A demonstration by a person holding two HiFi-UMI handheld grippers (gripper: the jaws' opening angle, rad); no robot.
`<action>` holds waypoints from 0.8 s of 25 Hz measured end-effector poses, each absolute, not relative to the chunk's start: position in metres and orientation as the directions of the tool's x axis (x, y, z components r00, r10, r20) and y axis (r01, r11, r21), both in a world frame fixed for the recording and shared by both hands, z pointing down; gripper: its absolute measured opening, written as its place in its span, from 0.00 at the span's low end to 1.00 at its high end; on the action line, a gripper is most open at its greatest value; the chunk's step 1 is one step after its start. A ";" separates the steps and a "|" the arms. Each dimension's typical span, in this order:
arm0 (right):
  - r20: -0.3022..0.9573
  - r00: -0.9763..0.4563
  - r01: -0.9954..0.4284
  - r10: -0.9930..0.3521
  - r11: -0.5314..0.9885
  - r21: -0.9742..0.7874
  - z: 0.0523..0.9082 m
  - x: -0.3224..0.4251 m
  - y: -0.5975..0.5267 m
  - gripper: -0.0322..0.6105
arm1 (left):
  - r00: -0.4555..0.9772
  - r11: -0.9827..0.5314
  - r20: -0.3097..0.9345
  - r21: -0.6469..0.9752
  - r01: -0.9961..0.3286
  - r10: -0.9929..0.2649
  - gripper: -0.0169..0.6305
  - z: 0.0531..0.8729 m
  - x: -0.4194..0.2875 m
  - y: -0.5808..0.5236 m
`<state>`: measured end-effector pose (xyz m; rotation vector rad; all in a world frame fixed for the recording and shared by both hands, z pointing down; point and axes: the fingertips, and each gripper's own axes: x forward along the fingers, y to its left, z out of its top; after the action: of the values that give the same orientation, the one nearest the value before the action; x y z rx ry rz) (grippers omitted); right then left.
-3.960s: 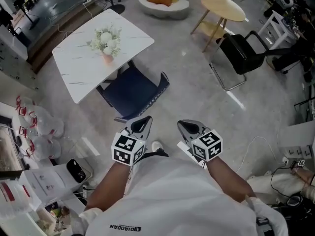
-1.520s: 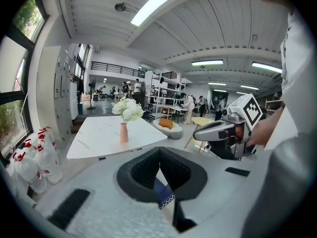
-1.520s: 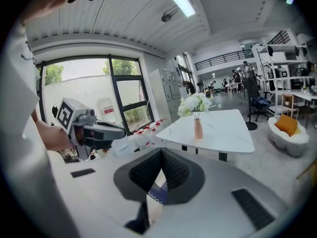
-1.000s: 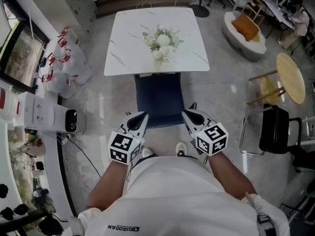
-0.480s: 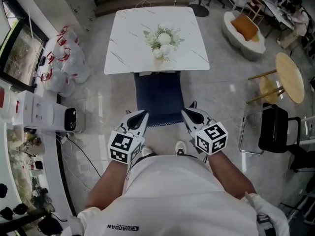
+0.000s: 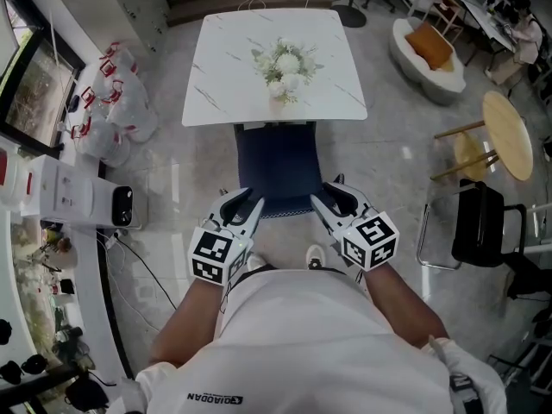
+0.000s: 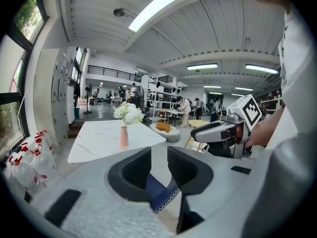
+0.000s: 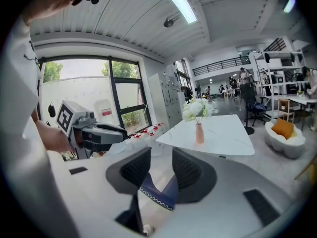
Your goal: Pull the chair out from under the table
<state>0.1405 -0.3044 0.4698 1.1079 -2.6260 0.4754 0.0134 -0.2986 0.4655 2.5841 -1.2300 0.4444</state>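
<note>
A navy chair [image 6: 278,166] stands half under the near edge of a white marble table [image 6: 233,59] that carries a vase of white flowers [image 6: 280,72]. My left gripper [image 6: 241,205] is at the left corner of the chair's back and my right gripper [image 6: 332,201] at the right corner. Both have just been opening and stand open. In the left gripper view the navy back edge with white zigzag trim [image 7: 161,195] shows low between the jaws of the left gripper [image 7: 158,162]. The right gripper [image 8: 162,165] has the same edge [image 8: 156,192] in its gap.
White plastic bags [image 6: 116,110] lie on the floor left of the table, beside a white appliance [image 6: 86,201] with a cable. On the right stand a black chair [image 6: 483,227], a round wooden side table [image 6: 509,136] and a white seat with an orange cushion [image 6: 431,50].
Both grippers' jaws were shut half a second ago and now stand apart at the chair's back corners. The hands have barely shifted. Four seconds ago I stood at an angle farther from the chair.
</note>
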 end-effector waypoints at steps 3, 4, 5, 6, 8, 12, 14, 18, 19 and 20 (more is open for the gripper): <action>0.357 -0.679 -0.726 -0.642 0.660 -0.193 0.471 0.141 -0.304 0.29 | 0.595 -0.617 0.389 0.082 -0.783 -0.703 0.25 0.469 0.013 -0.298; 0.360 -0.678 -0.725 -0.640 0.662 -0.190 0.472 0.141 -0.304 0.29 | 0.595 -0.618 0.391 0.081 -0.782 -0.702 0.25 0.469 0.013 -0.299; 0.363 -0.677 -0.726 -0.640 0.662 -0.187 0.473 0.141 -0.305 0.29 | 0.596 -0.620 0.392 0.079 -0.781 -0.701 0.25 0.470 0.013 -0.299; 0.366 -0.676 -0.726 -0.639 0.662 -0.186 0.474 0.141 -0.305 0.29 | 0.596 -0.621 0.391 0.078 -0.780 -0.701 0.25 0.470 0.014 -0.300; 0.371 -0.674 -0.728 -0.639 0.660 -0.186 0.476 0.143 -0.307 0.28 | 0.599 -0.624 0.390 0.075 -0.778 -0.700 0.25 0.470 0.015 -0.301; 0.399 -0.668 -0.727 -0.628 0.664 -0.171 0.483 0.145 -0.309 0.28 | 0.611 -0.645 0.400 0.063 -0.762 -0.683 0.24 0.473 0.018 -0.302; 0.429 -0.662 -0.720 -0.615 0.680 -0.137 0.490 0.147 -0.308 0.28 | 0.620 -0.663 0.414 0.049 -0.747 -0.667 0.24 0.477 0.019 -0.302; 0.542 -0.640 -0.655 -0.545 0.756 -0.013 0.516 0.150 -0.300 0.27 | 0.633 -0.735 0.511 0.001 -0.678 -0.582 0.23 0.501 0.023 -0.294; 0.580 -0.625 -0.628 -0.523 0.778 0.025 0.526 0.150 -0.296 0.27 | 0.625 -0.757 0.549 -0.021 -0.653 -0.554 0.23 0.513 0.023 -0.290; 0.620 -0.604 -0.598 -0.501 0.799 0.063 0.536 0.150 -0.293 0.27 | 0.610 -0.778 0.591 -0.049 -0.626 -0.528 0.23 0.526 0.022 -0.286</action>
<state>0.1505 -0.2927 0.5356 0.8092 -2.3441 0.1990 0.0224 -0.2859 0.5264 2.6704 -0.9654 0.9004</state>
